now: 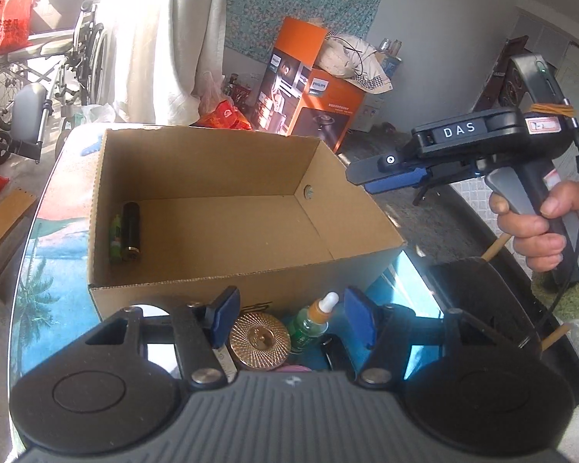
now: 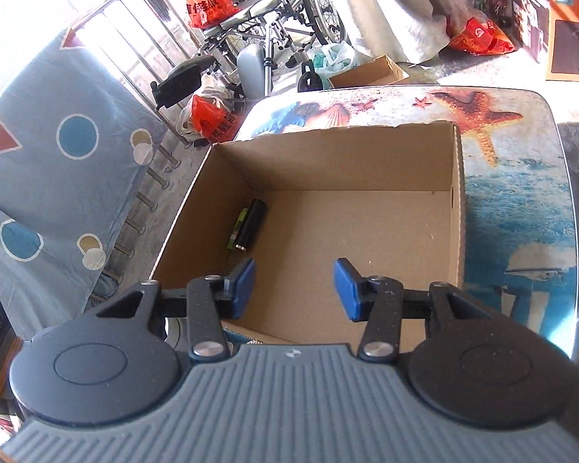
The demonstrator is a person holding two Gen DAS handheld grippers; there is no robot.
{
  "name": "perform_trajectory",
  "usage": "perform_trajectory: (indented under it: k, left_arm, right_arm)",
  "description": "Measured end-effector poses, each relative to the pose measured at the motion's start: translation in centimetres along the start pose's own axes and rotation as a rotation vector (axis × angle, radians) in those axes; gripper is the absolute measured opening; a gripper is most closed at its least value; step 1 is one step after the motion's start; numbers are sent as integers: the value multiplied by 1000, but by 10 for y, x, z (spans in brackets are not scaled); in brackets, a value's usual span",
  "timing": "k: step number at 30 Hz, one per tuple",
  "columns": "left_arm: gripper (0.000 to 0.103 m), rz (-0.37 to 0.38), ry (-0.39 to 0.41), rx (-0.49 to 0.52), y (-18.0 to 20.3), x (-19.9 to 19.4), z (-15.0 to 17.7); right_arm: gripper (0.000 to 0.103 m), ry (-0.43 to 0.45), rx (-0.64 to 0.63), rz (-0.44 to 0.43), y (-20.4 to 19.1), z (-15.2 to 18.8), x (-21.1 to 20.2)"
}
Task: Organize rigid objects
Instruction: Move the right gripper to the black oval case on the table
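An open cardboard box (image 1: 197,158) stands on a table with a seascape print (image 1: 54,270). A black cylindrical cell (image 1: 130,231) and a green battery (image 1: 115,241) lie side by side at the box's left wall. My left gripper (image 1: 289,318) is open, low in front of the box. Under and between its blue pads (image 1: 226,314) sit a gold round compact (image 1: 260,341) and a small green dropper bottle (image 1: 312,324); neither looks pinched. My right gripper (image 2: 295,289) hangs open and empty over the box (image 2: 347,162), above the black cell (image 2: 253,229) and green battery (image 2: 238,229). In the left wrist view it shows side-on (image 1: 366,177) in a hand (image 1: 536,227).
A dark object (image 1: 334,351) lies by the bottle. A wheelchair (image 1: 58,58) and red bags (image 1: 7,19) stand left of the table; orange appliance cartons (image 1: 320,108) behind it. In the right wrist view a bed with a blue patterned sheet (image 2: 58,162) lies at left, near the table (image 2: 521,208).
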State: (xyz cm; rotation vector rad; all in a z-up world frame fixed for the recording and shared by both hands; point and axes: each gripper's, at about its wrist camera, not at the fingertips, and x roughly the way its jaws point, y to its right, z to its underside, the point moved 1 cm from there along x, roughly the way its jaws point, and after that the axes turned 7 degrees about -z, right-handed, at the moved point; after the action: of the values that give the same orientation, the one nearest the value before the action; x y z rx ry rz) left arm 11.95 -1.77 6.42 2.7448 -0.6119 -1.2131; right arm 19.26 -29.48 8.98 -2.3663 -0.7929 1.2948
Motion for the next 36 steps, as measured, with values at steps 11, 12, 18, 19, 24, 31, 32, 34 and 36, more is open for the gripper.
perform_trajectory:
  k: [11,12,18,19,24,31,32,34,36]
  left_arm:
    - [59,79,-185,151,76,64,43]
    - [57,65,-191,164,81,69,45]
    - [51,-63,-244,227,99,103,49]
    - [50,-76,-254,228,100,107,49]
    - [47,-121,-322,227,103,128,48]
    - [38,-144,-373,210,106,144,49]
    - [38,-136,-377,209,107,145,50]
    - [38,-119,-387,207,109,148,51]
    - [38,-117,-380,223,113,150,52]
  right_arm:
    - [38,126,236,-6,55,175,-12]
    - [37,131,271,-12,61,182,-4]
    - [31,156,406,-64,86,202,18]
    - [30,157,415,-73,88,198,22]
    - [30,145,438,-106,99,193,33]
    - [30,128,458,-121,113,192,45]
    - [30,126,461,-120,115,193,46]
    - [30,118,466,-118,119,194,48]
    - [30,116,471,-131,122,195,48]
